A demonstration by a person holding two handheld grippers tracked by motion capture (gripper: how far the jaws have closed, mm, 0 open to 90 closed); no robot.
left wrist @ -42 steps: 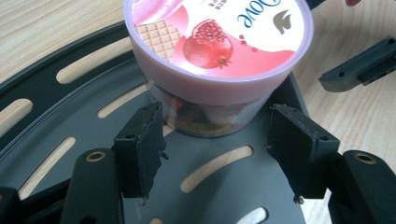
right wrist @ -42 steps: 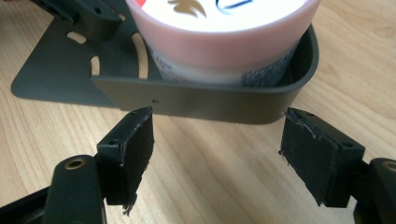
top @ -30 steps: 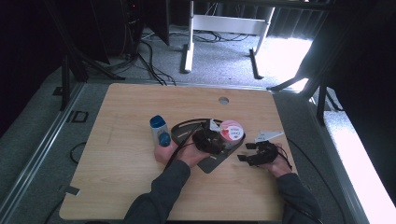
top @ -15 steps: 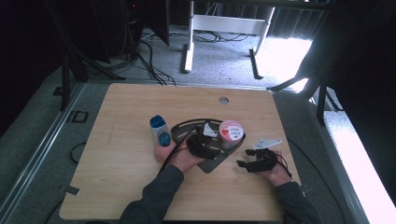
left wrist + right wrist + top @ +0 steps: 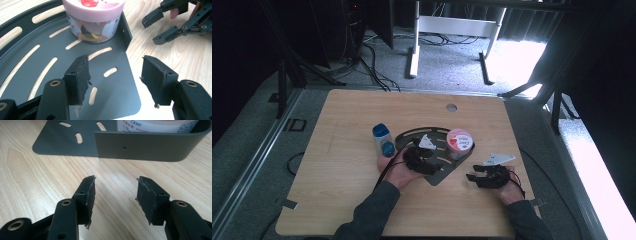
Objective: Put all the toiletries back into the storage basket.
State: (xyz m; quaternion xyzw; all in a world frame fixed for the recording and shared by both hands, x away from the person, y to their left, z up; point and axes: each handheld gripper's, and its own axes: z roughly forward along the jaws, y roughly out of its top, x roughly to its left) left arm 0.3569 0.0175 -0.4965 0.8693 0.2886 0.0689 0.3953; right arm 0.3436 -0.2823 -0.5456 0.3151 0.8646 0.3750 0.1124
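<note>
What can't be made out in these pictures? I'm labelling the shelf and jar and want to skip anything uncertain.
- Pink-lidded jar: top cut off by the left gripper view's upper edge; in the right gripper view the shelf's wall hides its base.
- Jar label: too small in the high view.
- Blue-capped bottle: its print is too small, and the left hand hides its lower end.
- Dark slotted shelf: its middle is covered by the left gripper.

Matt dark metal rack (image 5: 45,72) on smooth light wood table (image 5: 352,150).
</note>
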